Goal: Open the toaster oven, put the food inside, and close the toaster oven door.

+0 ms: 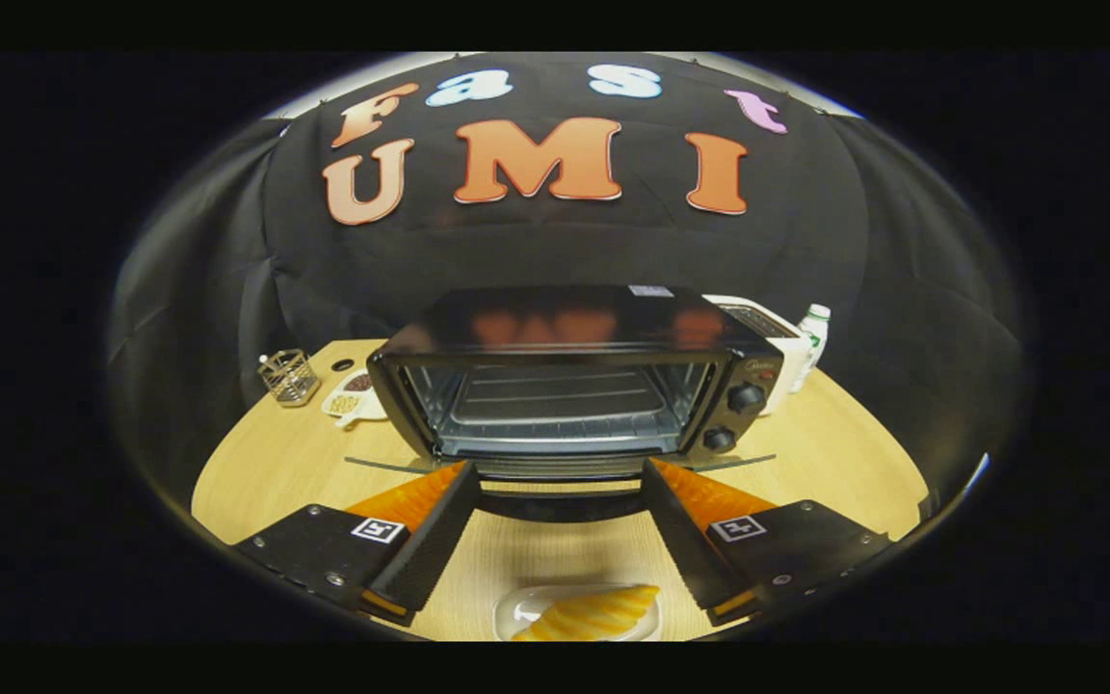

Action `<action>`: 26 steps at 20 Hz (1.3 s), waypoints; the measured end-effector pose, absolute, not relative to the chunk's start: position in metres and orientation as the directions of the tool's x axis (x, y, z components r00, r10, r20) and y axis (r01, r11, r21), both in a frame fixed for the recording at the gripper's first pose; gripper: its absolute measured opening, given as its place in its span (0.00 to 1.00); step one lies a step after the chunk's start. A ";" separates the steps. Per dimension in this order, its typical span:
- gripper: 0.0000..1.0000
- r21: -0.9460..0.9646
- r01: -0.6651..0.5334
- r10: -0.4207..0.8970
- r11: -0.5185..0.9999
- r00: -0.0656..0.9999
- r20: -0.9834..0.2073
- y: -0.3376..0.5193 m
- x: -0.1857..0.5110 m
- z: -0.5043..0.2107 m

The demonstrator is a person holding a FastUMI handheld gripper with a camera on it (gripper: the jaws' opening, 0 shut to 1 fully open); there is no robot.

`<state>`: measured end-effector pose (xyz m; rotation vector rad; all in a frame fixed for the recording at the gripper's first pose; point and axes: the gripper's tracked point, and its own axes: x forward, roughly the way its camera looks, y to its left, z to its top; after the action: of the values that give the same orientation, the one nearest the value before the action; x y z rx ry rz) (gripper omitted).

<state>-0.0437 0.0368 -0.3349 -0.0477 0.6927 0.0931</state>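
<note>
The gripper (555, 472) has its fingers spread wide, holding nothing, with the croissant (589, 617) on its clear tray (514, 609) between them. Just ahead, the toaster oven (574, 386) stands with its door (560, 466) folded down; its small labels are unreadable.

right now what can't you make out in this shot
- Croissant on its plate between the gripper fingers: near side cut off by the view's edge.
- Oven door, folded down: seen edge-on, with the open fingers over its ends.
- Toaster and bottle: partly hidden behind the toaster oven.
- Snack dish contents: too small to identify.
</note>
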 end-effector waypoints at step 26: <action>1.00 0.048 0.047 0.013 0.998 0.574 -0.819 0.011 -0.129 -0.394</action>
<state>-0.1295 0.0107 -0.3937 0.0672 0.9599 -0.0199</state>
